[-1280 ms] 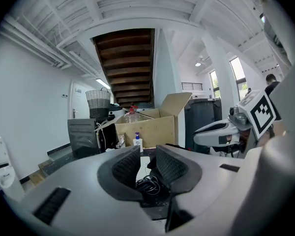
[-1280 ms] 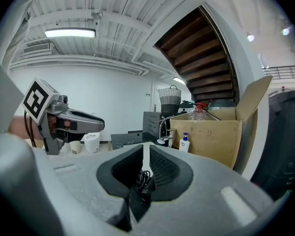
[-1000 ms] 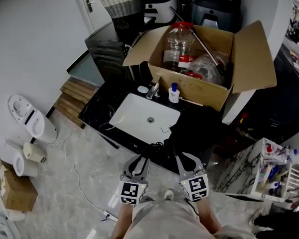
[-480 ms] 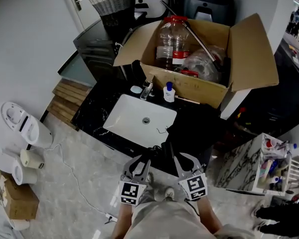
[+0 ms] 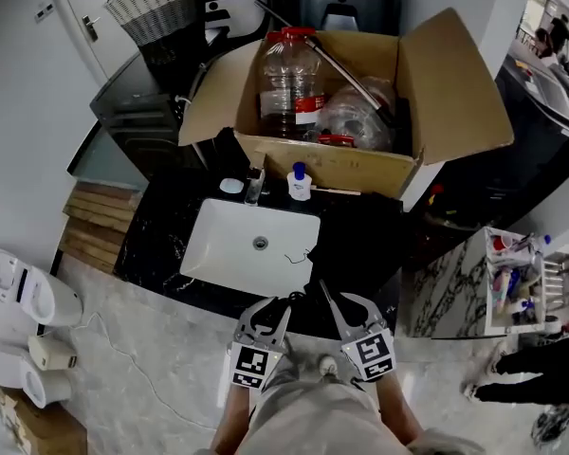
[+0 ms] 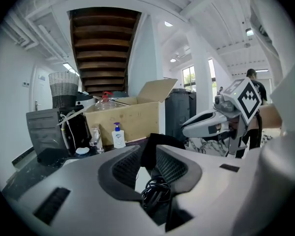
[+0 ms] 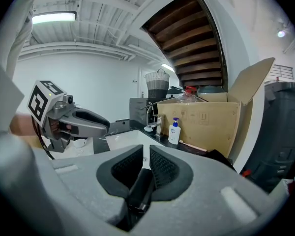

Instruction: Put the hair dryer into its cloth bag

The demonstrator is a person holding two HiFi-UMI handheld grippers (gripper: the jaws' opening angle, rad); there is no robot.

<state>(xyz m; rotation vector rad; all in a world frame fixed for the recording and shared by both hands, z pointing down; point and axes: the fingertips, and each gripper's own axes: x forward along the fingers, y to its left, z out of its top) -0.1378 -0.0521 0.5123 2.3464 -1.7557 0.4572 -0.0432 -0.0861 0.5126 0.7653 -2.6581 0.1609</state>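
Observation:
A black hair dryer [image 5: 308,292] is held between my two grippers over the front edge of the black counter [image 5: 161,245]. My left gripper [image 5: 283,303] is shut on a black part of it [image 6: 148,154], and its coiled cord [image 6: 155,193] hangs just below the jaws. My right gripper [image 5: 327,294] is shut on the dryer's round black handle [image 7: 140,188]. The black cloth bag [image 5: 360,240] lies crumpled on the counter to the right of the sink, beyond both grippers; the same bag [image 7: 221,157] shows in the right gripper view.
A white sink [image 5: 251,245] with a faucet [image 5: 254,186] and a soap bottle [image 5: 300,183] lies ahead. An open cardboard box [image 5: 360,159] of bottles stands behind it. A toilet [image 5: 19,287] is at the left, a rack of bottles [image 5: 517,282] and a person [image 5: 531,382] at the right.
Both grippers with the dryer have moved forward and down toward the counter's front edge. The sink and box now sit lower and further left in the head view.

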